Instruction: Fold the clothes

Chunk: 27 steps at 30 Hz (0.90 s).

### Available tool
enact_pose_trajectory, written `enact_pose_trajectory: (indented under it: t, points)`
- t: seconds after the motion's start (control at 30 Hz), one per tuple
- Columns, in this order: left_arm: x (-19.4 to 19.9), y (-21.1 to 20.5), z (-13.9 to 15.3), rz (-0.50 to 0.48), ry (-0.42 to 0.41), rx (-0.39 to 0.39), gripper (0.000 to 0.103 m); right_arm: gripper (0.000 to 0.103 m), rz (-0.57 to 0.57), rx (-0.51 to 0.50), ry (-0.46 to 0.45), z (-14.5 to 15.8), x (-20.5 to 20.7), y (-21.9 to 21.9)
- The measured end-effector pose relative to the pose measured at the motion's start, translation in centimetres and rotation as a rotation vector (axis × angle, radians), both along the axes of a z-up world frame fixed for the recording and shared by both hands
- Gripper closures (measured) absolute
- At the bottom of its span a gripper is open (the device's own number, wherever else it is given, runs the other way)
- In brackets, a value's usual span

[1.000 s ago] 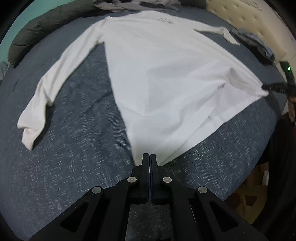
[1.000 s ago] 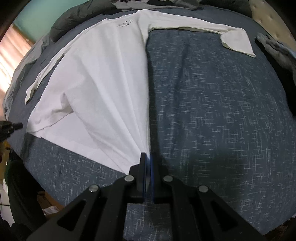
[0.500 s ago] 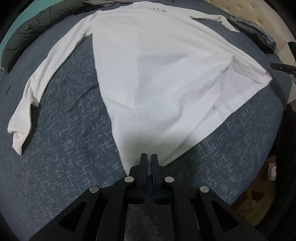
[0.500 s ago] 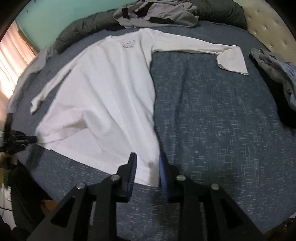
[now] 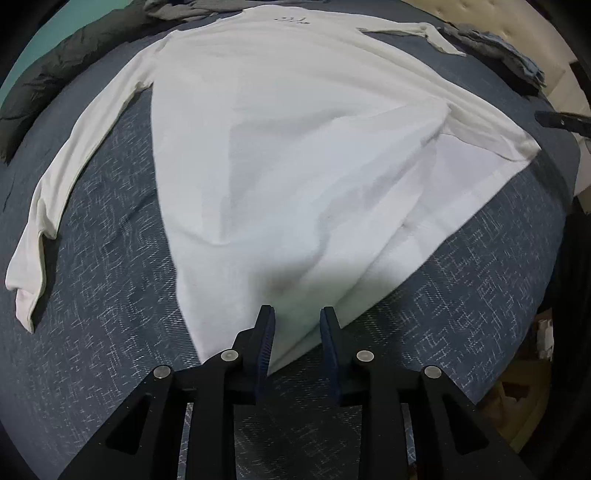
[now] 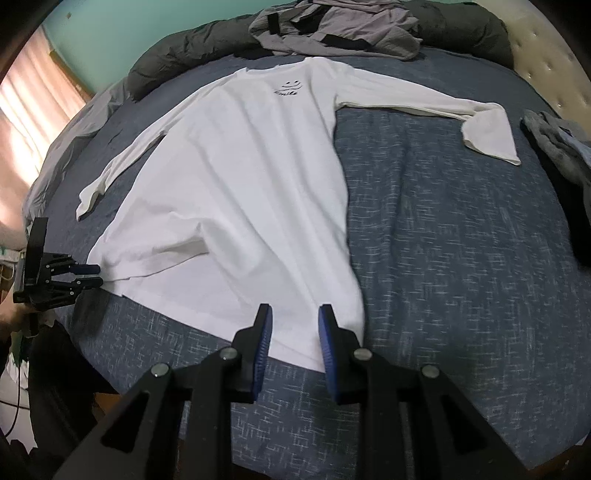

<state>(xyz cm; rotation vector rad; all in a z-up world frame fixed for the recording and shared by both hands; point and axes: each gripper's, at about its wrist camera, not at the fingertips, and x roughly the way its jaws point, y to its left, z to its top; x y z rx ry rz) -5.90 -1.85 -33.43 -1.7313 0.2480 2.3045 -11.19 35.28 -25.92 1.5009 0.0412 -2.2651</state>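
white shirt point(image 6: 236, 192): spread flat, front up, sleeves out on blue bed point(image 6: 461, 258), ready for folding. left gripper point(image 5: 297, 314): jaws opening over one hem corner, gripping nothing. right gripper point(image 6: 293, 312): parted, empty, above the other corner.

Near edge: bare blue bedspread point(image 6: 461, 258) is left free on the right of the white shirt point(image 6: 251, 192).
Far edge: passage is blocked by a dark duvet point(image 6: 192, 48) and a grey garment point(image 6: 332, 33) heaped on it.
Far right: a crumpled grey-blue garment point(image 6: 554, 147) is laid near the shirt's cuff, below the tufted headboard point(image 6: 546, 66).
Left: open bedspread is found beside the sleeve.
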Motion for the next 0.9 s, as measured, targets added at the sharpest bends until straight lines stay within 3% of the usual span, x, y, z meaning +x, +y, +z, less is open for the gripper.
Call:
enact_pose_trajectory:
  t: [0.17,0.27,0.73,0.9]
  points:
    - [0.0,0.1,-0.7,-0.030,-0.008,-0.024,0.077,0.078,0.001,-0.013,-0.005,-0.2,-0.1,-0.5]
    - [0.0,0.1,-0.4,-0.038,-0.002,-0.024,0.101,0.078,0.010,-0.014,-0.009,-0.4,0.0,-0.7]
    - [0.6,-4.3,4.5,0.036,0.063,0.070,0.101,0.078,0.033,0.008,-0.035,-1.3,-0.6,-1.5]
    - [0.6,-5.1,5.8,0.077,0.091,0.081,0.101,0.056,0.092,0.072,-0.035,-2.3,-0.6,-3.9]
